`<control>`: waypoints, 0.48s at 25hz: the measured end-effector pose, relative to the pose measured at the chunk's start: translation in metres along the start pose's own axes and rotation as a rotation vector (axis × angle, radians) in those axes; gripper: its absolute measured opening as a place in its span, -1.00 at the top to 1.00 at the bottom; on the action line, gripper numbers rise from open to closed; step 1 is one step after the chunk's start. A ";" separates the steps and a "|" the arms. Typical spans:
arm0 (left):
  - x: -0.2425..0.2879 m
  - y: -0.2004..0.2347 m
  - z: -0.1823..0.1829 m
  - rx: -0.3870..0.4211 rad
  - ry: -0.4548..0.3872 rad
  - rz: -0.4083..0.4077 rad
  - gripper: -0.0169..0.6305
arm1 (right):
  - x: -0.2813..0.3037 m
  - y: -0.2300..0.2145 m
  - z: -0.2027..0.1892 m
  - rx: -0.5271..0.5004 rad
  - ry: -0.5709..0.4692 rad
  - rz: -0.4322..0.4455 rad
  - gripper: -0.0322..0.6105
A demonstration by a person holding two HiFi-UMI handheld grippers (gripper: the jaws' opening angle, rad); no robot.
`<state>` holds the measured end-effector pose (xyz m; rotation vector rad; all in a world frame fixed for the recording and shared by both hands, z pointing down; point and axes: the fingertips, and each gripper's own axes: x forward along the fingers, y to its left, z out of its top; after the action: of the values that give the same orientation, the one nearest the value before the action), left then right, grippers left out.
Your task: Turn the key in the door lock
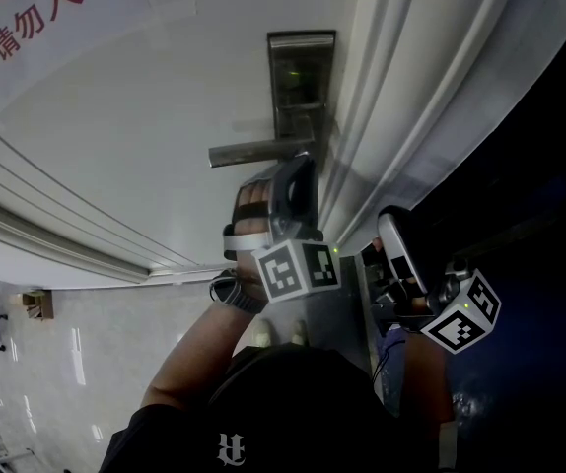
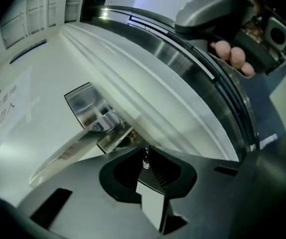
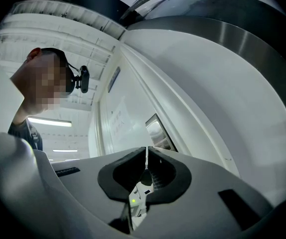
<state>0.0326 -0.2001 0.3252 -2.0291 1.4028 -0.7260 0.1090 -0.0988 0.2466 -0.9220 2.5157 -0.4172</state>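
left gripper (image 2: 146, 156): jaws closed on the small shiny key (image 2: 145, 164) | key: at lock plate (image 1: 301, 77), just below door handle (image 1: 258, 152) | right gripper (image 3: 146, 156): jaws closed, empty

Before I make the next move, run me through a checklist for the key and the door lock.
1. Left gripper gripping the key: ok, a small shiny piece sits pinched between its jaws.
2. Key seated in the lock plate: cannot tell, the jaws cover the keyhole.
3. Lever handle free of the left gripper: cannot tell, in the head view it lies very close beside it.
4. Right gripper out of the way: ok, shut and empty, off by the door frame.
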 end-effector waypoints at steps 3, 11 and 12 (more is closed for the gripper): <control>-0.005 0.002 0.002 -0.013 -0.031 0.001 0.82 | 0.001 0.001 -0.001 -0.002 0.004 0.000 0.85; -0.036 0.006 -0.006 -0.543 -0.137 -0.167 0.77 | 0.003 0.004 -0.002 0.007 0.007 0.001 0.85; -0.038 0.007 -0.009 -0.725 -0.158 -0.219 0.77 | 0.003 0.004 -0.002 0.009 0.005 0.001 0.85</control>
<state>0.0101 -0.1673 0.3223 -2.7493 1.4977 -0.1176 0.1034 -0.0973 0.2457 -0.9175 2.5169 -0.4311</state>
